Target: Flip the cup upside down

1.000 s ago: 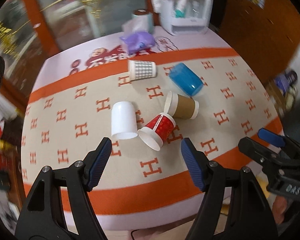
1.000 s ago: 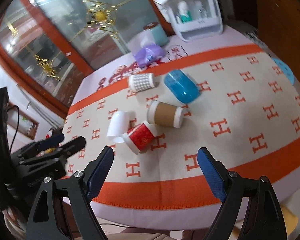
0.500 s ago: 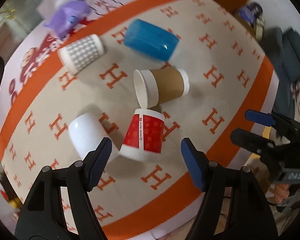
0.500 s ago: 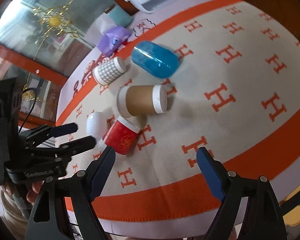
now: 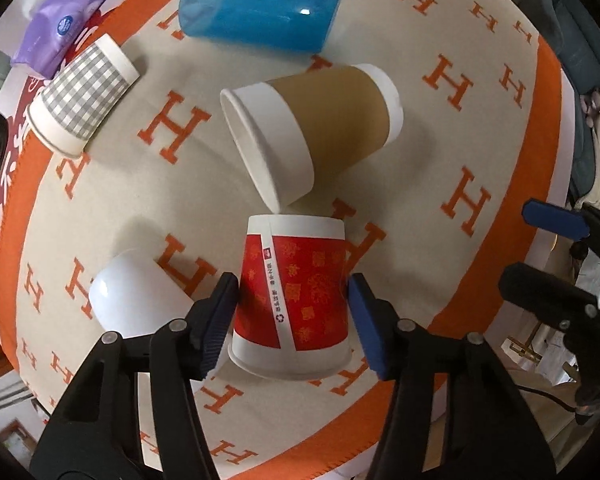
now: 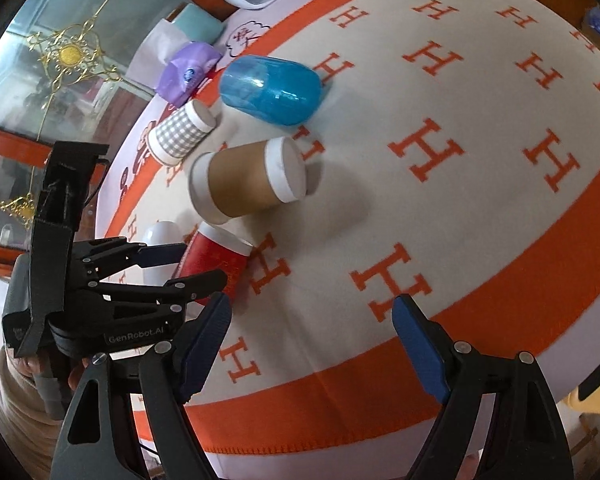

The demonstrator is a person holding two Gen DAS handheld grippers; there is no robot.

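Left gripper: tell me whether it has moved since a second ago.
Yes. The left gripper has come forward and down over the H-patterned cloth, and its fingers now straddle the red paper cup.

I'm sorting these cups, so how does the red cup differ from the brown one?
The red cup has a red printed wall; the brown cup has a plain tan sleeve. The red cup sits between the left gripper fingers; the brown cup lies free. Both are paper cups lying on their sides.
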